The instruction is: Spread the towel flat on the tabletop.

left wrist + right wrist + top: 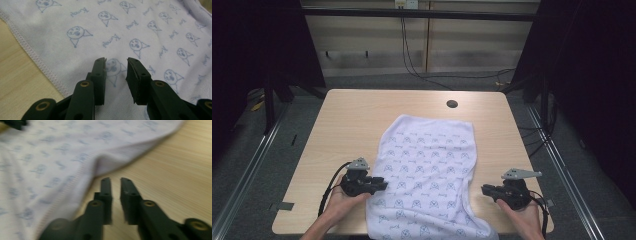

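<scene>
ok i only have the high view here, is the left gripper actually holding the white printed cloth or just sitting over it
Observer: Not holding. In the left gripper view the left gripper has its black jaws apart over the white cloth with blue printed faces, with no fold of fabric between them.
Operator: and the right one, is it on the cloth
Observer: No. The right gripper hangs over the bare light wooden table, just beside the cloth's hemmed edge.
Operator: are its jaws open
Observer: A narrow gap shows between them, with nothing in it.
</scene>
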